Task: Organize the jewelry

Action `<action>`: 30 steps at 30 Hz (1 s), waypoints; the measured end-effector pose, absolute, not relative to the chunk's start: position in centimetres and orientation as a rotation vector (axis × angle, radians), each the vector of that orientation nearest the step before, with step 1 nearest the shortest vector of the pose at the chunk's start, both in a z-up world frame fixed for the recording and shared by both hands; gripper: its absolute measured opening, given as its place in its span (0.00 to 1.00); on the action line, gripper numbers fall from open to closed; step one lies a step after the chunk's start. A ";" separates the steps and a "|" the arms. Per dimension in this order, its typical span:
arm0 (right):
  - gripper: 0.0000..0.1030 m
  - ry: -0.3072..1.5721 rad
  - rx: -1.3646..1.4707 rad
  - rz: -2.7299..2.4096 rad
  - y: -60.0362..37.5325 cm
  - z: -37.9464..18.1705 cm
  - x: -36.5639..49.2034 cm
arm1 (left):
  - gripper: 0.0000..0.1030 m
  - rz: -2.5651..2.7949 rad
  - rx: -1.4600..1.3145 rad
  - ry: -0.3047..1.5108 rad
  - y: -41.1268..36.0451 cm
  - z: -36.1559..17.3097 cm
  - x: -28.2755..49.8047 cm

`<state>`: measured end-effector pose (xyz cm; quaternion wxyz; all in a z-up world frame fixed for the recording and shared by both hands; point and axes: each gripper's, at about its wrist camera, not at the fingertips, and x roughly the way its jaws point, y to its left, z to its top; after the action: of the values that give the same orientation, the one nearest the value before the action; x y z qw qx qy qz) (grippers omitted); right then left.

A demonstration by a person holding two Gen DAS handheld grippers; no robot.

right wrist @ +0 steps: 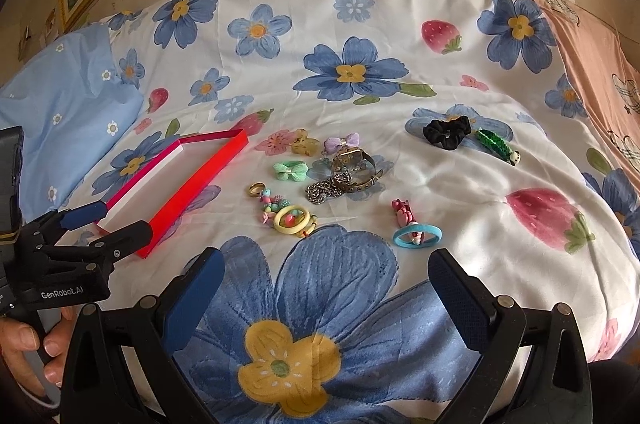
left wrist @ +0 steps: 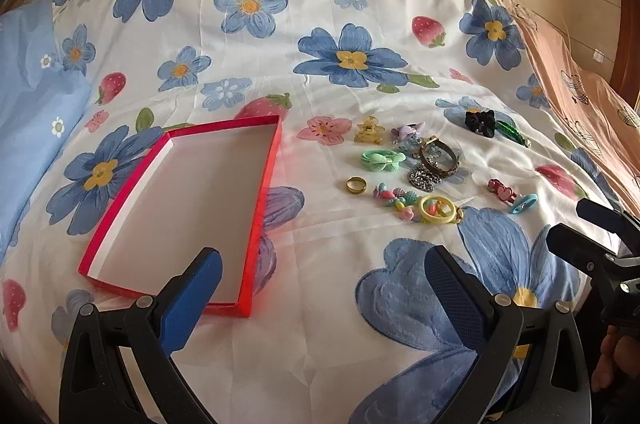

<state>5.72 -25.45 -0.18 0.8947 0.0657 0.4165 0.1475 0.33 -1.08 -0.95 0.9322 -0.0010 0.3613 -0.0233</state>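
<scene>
On the flowered bedspread (left wrist: 280,64) I see the red box (left wrist: 256,224) left of the jewelry pile (right wrist: 340,180), its long axis running away from me. Left gripper (left wrist: 320,276) and right gripper (right wrist: 326,276) both gape wide, holding nothing. One tangled chain (right wrist: 320,190), probably.

Black tool (right wrist: 326,288), blue textured pads (right wrist: 460,304)

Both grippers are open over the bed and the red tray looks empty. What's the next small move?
Probably ease the right gripper forward and down onto the blue hair loop, the piece nearest it. It lies apart from the tangled pile, so it should lift cleanly, and the red tray holds nothing yet.
</scene>
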 end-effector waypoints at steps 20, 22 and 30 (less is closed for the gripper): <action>0.66 0.979 0.217 0.298 -28.6 -2.7 12.1 | 0.84 -0.087 0.020 0.836 -1.8 -1.5 9.8; 0.60 0.992 0.224 0.302 -28.7 -3.0 13.0 | 0.83 -0.088 0.024 0.851 -1.9 -1.8 10.9; 0.46 1.040 0.245 0.320 -27.9 -4.7 17.1 | 0.77 -0.083 0.045 0.934 -2.5 -4.1 16.0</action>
<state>17.08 -27.90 -4.74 0.8486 0.1161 0.4933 0.1519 16.01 -2.53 -4.10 0.8919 0.0219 0.4499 -0.0398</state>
